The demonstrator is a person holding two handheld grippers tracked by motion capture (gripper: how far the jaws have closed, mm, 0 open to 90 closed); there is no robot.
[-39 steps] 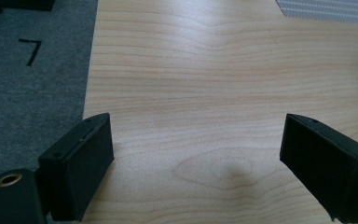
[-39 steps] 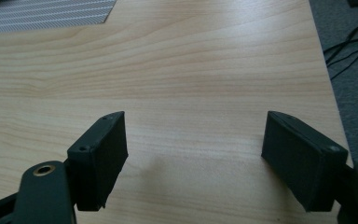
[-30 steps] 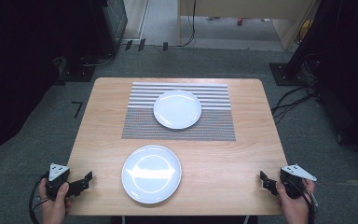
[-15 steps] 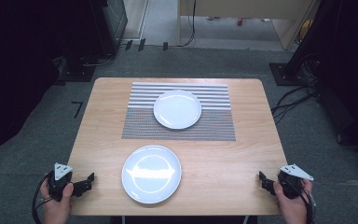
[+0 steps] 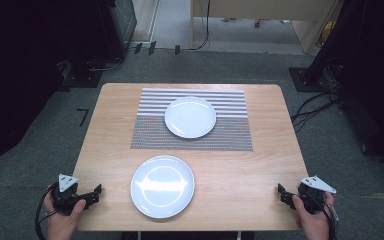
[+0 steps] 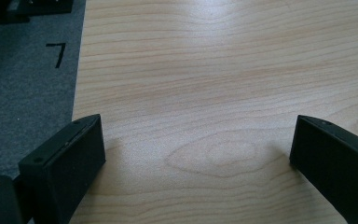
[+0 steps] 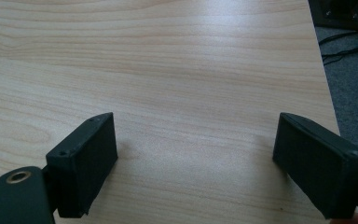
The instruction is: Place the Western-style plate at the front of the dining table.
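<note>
While both claws are hovering wide open and empty at the light wooden counter's [image 5: 260, 170] near corners, left claw [image 5: 96, 192] and right claw [image 5: 282, 192], the round white plate [image 5: 162, 186] is lying between them near the front edge, bare wood flanking it.

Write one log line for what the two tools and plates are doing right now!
left tool: open, empty, jaws just opening | right tool: open, empty | near plate: on table | far plate: on striped mat

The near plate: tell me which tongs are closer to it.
Left. The left tongs sit at the table's near-left edge, a short gap from the near plate; the right tongs wait at the near-right edge, farther off.
</note>
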